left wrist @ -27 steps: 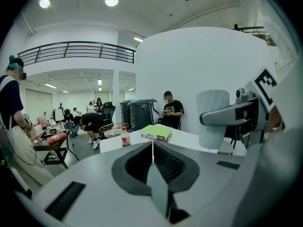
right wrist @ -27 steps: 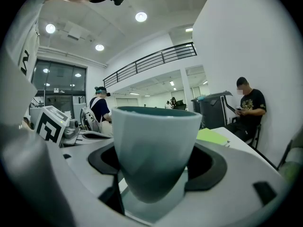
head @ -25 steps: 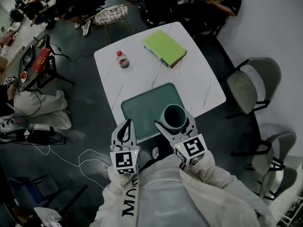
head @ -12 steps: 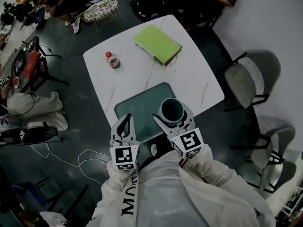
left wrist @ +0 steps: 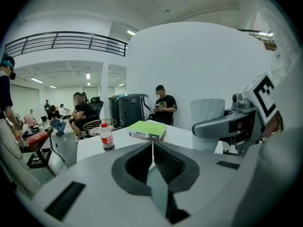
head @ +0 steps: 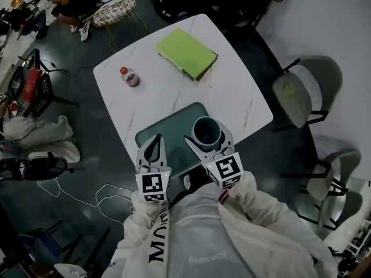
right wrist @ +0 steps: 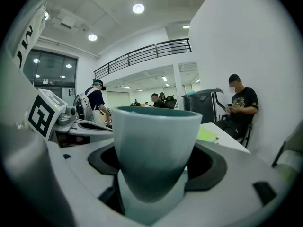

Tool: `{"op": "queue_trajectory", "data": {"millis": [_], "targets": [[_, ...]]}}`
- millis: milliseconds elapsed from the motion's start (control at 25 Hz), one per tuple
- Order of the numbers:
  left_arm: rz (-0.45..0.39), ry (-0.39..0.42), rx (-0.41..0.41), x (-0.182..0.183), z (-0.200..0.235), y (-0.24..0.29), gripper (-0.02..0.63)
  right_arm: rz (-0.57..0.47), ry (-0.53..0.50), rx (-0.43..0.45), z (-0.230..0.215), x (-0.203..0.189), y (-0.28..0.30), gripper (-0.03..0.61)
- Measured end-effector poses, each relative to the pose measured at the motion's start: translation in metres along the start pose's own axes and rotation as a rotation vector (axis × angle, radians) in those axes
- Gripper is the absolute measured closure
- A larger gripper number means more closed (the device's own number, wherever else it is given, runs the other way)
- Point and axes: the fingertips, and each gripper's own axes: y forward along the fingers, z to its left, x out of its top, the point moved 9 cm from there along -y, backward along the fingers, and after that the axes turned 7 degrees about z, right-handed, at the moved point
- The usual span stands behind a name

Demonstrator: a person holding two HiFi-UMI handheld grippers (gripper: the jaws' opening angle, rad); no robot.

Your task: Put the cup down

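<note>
Our right gripper [head: 207, 138] clamps the teal cup [head: 206, 130] upright over the green mat [head: 171, 126], at six o'clock on the table [head: 237, 91]. At the cup's nine o'clock, our left gripper [head: 154, 145] has its jaws pressed together, empty.

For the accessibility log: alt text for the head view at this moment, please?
From above, the right claw holds a teal cup upright over the near edge of a teal mat on a white table. The left claw, shut and empty, is beside it; a green book and a small bottle sit farther back.
</note>
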Motion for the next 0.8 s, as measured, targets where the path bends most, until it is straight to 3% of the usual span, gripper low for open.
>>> {"op": "queue_trajectory", "data": {"millis": [360,800], "targets": [[-0.02,0.03,-0.036,-0.002,-0.006,0.037,0.6,0.002,-0.008,-0.026,-0.018,-0.015,0.023,0.206],[0.028,0.041,-0.061,-0.012,-0.012,0.071,0.6,0.066,0.01,0.0,-0.024,-0.042,0.054,0.206]]}}
